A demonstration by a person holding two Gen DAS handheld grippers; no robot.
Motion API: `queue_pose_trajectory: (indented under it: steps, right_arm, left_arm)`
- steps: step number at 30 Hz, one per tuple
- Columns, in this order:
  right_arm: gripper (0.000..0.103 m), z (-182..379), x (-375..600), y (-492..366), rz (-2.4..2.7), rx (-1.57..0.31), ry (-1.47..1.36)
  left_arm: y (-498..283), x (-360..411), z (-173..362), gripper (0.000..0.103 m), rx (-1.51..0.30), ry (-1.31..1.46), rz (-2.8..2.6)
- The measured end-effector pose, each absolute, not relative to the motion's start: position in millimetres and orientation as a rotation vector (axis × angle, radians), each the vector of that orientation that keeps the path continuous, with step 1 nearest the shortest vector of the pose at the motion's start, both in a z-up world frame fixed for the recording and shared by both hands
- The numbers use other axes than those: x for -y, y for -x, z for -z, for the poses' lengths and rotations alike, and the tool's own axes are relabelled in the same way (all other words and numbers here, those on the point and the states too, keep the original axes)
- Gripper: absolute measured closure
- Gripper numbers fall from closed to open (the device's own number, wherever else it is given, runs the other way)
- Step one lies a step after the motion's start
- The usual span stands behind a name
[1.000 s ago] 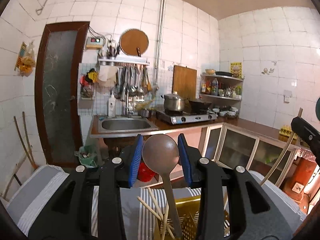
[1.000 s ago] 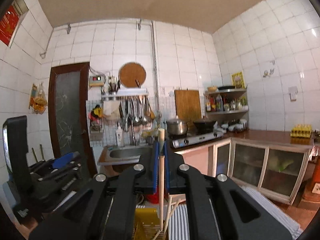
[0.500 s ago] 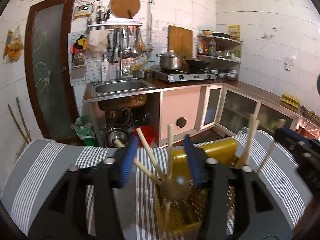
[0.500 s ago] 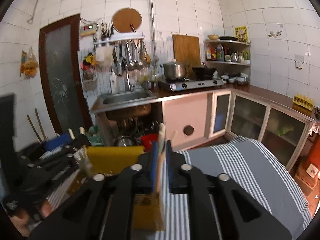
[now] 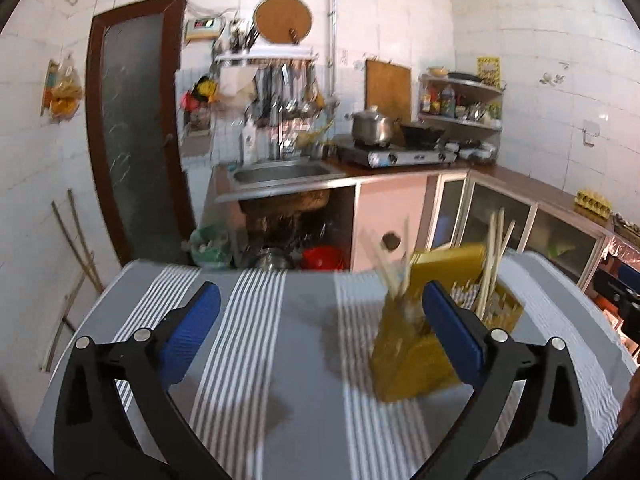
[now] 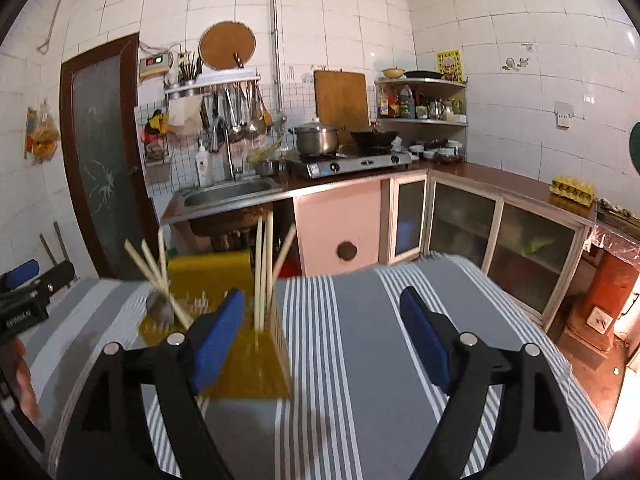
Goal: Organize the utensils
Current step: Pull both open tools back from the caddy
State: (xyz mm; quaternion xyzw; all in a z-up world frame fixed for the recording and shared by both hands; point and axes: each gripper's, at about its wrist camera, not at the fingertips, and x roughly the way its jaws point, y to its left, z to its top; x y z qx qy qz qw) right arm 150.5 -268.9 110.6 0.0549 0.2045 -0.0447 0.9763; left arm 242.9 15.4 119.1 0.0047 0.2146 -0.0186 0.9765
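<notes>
Both hand-held grippers — left (image 5: 320, 328), right (image 6: 322, 332) — agape beside yellow utensil holder (image 6: 244, 364).

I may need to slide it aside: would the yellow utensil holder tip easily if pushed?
Probably. The yellow utensil holder looks like light perforated plastic, and the tall chopsticks leaning above its rim raise its balance. The striped cloth beneath may drag.

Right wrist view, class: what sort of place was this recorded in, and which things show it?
Most likely a home kitchen: a steel sink set in the counter, a gas stove carrying a lidded pot, and ladles hanging from a wall rack on white tiles.
</notes>
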Motion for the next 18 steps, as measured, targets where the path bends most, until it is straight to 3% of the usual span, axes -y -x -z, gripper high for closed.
queue_pose_trajectory:
  steps: [18]
  right_arm:
    - [0.024,16,216,-93,0.036,-0.747,-0.024]
  left_arm:
    - [-191,-29,11,0.005,-0.735,-0.037,0.030]
